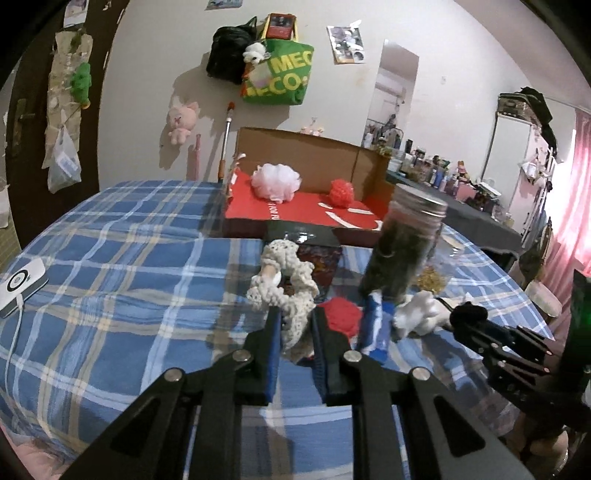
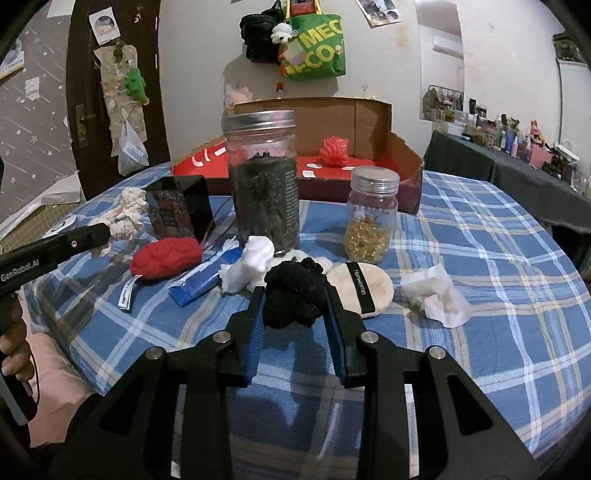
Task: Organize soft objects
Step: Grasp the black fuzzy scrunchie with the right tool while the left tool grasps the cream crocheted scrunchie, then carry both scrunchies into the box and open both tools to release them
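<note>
A blue plaid cloth (image 2: 461, 258) covers the table, and the tall jar (image 2: 263, 181) of dark leaves stands near its middle. Behind the jar lies an open cardboard box (image 2: 369, 122) with a red floor; in it sit a white puff (image 1: 276, 181) and a red puff (image 2: 333, 149). Right of the jar stands a small jar (image 2: 372, 214) of yellow capsules. Left of the jar leans a dark packet (image 2: 181, 208), and in front of it lie a red knit piece (image 2: 166, 256), a blue wrapper (image 2: 201, 284), a white wad (image 2: 247, 267) and, further right, a beige pad (image 2: 369, 288) and a crumpled tissue (image 2: 436, 295).

The left gripper (image 1: 295, 314) is clamped narrow on a cream crochet piece (image 1: 284, 284), held just left of the jar and lifted clear of the cloth. The right gripper (image 2: 295, 299) is closed on a black scrunchie (image 2: 295, 291) directly in front of the jar; whether the scrunchie touches the cloth cannot be told.

On the pale wall behind the jar hang a green bag (image 2: 314, 48), a black bag (image 2: 258, 33) and a pink plush (image 1: 181, 122). A dark door (image 2: 110, 92) stands to the left of the jar, and far right of it a dark counter (image 2: 517, 170) carries crowded bottles. A white device (image 1: 20, 288) with a cable lies at the cloth's left edge.
</note>
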Available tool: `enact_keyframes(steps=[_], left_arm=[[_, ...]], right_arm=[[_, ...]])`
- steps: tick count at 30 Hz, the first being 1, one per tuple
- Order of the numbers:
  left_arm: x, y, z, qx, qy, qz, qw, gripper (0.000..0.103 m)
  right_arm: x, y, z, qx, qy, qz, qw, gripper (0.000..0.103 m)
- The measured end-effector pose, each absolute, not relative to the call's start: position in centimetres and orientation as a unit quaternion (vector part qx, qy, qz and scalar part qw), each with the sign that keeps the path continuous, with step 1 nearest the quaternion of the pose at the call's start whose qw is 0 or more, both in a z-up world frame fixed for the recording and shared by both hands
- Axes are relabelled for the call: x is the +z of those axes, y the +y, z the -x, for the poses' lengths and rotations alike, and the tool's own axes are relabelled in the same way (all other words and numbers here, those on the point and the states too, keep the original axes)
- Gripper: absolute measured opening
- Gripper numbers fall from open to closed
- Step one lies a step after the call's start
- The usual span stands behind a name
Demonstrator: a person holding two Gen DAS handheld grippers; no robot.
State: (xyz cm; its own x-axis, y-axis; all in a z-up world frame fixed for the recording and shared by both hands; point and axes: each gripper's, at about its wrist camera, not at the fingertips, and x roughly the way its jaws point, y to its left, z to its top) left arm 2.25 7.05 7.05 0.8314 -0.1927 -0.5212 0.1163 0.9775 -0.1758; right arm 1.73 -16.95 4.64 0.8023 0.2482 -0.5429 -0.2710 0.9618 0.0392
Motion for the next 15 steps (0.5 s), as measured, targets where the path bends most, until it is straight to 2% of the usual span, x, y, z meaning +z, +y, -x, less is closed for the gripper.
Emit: enact_keyframes(steps=[15], left_arm=[[7.3, 8.2, -2.6, -0.056, 0.286, 0.075, 0.954, 0.017]], right_arm=[[5.8, -20.3, -2.4, 0.119, 0.292, -0.004, 0.949, 0.029]])
